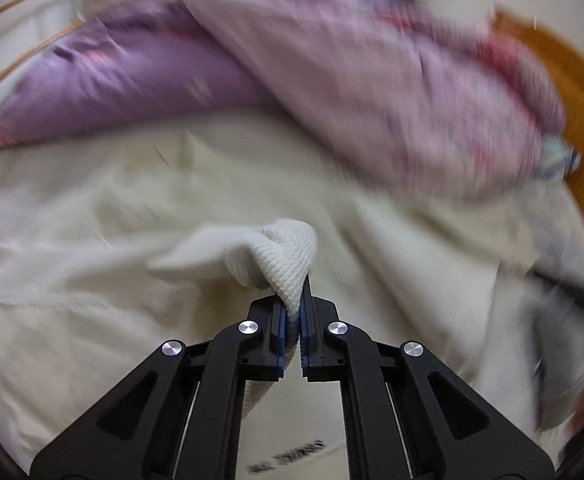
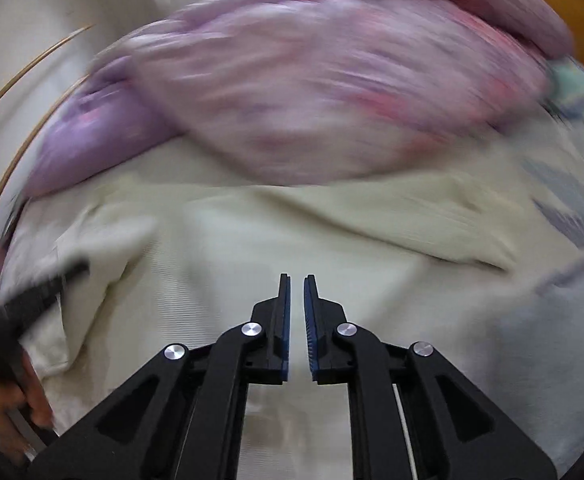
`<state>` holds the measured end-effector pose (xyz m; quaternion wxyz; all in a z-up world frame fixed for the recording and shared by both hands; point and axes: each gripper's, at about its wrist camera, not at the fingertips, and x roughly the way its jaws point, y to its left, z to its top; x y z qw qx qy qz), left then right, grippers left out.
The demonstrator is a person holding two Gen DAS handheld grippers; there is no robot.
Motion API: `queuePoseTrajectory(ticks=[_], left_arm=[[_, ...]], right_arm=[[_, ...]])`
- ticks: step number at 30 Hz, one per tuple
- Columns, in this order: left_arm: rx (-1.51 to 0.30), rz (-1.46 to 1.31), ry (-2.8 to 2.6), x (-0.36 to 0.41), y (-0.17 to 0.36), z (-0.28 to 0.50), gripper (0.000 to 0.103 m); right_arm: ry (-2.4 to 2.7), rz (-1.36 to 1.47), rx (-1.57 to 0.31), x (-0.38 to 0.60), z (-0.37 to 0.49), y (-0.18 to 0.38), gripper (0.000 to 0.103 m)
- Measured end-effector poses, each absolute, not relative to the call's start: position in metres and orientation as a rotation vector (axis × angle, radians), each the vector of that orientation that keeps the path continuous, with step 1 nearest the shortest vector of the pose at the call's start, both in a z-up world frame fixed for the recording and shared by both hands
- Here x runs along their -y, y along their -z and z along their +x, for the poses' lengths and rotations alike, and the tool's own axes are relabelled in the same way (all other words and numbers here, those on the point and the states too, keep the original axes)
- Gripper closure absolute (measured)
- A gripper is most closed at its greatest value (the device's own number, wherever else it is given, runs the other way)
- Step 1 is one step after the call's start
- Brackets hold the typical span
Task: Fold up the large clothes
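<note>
1. Grippers: two. The left gripper (image 1: 293, 312) is clamped on a bunched fold of the cream knit garment (image 1: 284, 256), lower centre of the left wrist view.
2. The right gripper (image 2: 297, 300) holds nothing; its jaws stand slightly apart above the cream knit garment (image 2: 252, 256).
3. Garment: one, spread across the middle and lower frame.
4. Purple pillow (image 1: 124, 80): one, upper left.
5. Pink patterned quilt (image 2: 323, 92): one, upper centre.
6. Containers: none visible.

A large cream-white ribbed knit garment (image 1: 276, 252) is being shown spread in loose wrinkles across the surface, blurred by motion. One bunched fold of it is being held raised, pinched between blue-padded black fingers (image 1: 280, 320).
</note>
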<state>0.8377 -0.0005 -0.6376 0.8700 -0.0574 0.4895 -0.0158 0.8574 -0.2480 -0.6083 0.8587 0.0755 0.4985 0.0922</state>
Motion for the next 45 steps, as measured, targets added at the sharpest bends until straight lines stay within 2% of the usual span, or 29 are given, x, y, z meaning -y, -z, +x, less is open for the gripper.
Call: queuePoseTrajectory(ticks=[1, 4, 6, 7, 10, 15, 19, 26, 28, 30, 31, 32, 34, 39, 42, 45], left_arm=[[-1.057, -0.102, 0.023, 0.01, 0.648, 0.836, 0.095], [-1.097, -0.12, 0.048, 0.022, 0.659, 0.827, 0.08], [-1.072, -0.147, 0.082, 0.024, 0.653, 0.821, 0.038], [-1.066, -0.159, 0.086, 0.026, 0.648, 0.821, 0.034], [-1.057, -0.176, 0.089, 0.029, 0.64, 0.828, 0.031], [-1.113, -0.125, -0.02, 0.021, 0.646, 0.837, 0.031], [-1.201, -0.041, -0.163, 0.01, 0.665, 0.833, 0.031], [-1.301, -0.077, -0.129, -0.001, 0.697, 0.824, 0.026], [-1.291, -0.064, -0.117, 0.001, 0.699, 0.823, 0.023], [-1.288, -0.074, -0.111, -0.001, 0.697, 0.821, 0.022], [-1.278, -0.108, -0.086, -0.003, 0.692, 0.82, 0.022], [-1.251, -0.169, -0.05, -0.007, 0.684, 0.816, 0.022], [-1.196, -0.27, 0.023, -0.011, 0.668, 0.81, 0.022], [-1.195, -0.334, 0.209, 0.007, 0.659, 0.815, 0.023], [-1.147, -0.254, 0.308, 0.036, 0.645, 0.817, 0.023], [-1.172, -0.264, 0.34, 0.035, 0.645, 0.812, 0.022]], right_arm=[[-0.162, 0.207, -1.053, 0.273, 0.863, 0.614, 0.092], [-0.098, 0.304, -1.067, 0.33, 0.869, 0.621, 0.087], [-0.054, 0.32, -1.081, 0.345, 0.878, 0.627, 0.081], [-0.035, 0.32, -1.085, 0.354, 0.881, 0.627, 0.078], [-0.011, 0.306, -1.118, 0.378, 0.892, 0.633, 0.054], [0.048, 0.1, -1.205, 0.379, 0.914, 0.649, 0.047], [0.001, -0.212, -1.257, 0.358, 0.927, 0.664, 0.04], [-0.135, -0.413, -1.36, 0.342, 0.939, 0.708, 0.039], [-0.136, -0.382, -1.365, 0.344, 0.942, 0.71, 0.041], [-0.14, -0.347, -1.362, 0.348, 0.942, 0.708, 0.051], [-0.136, -0.335, -1.358, 0.351, 0.941, 0.706, 0.064], [-0.133, -0.307, -1.352, 0.354, 0.94, 0.701, 0.073], [-0.128, -0.249, -1.338, 0.361, 0.936, 0.689, 0.081], [-0.175, -0.033, -1.279, 0.382, 0.925, 0.641, 0.084], [-0.18, 0.03, -1.274, 0.39, 0.921, 0.627, 0.084], [-0.174, 0.053, -1.294, 0.391, 0.919, 0.626, 0.084]])
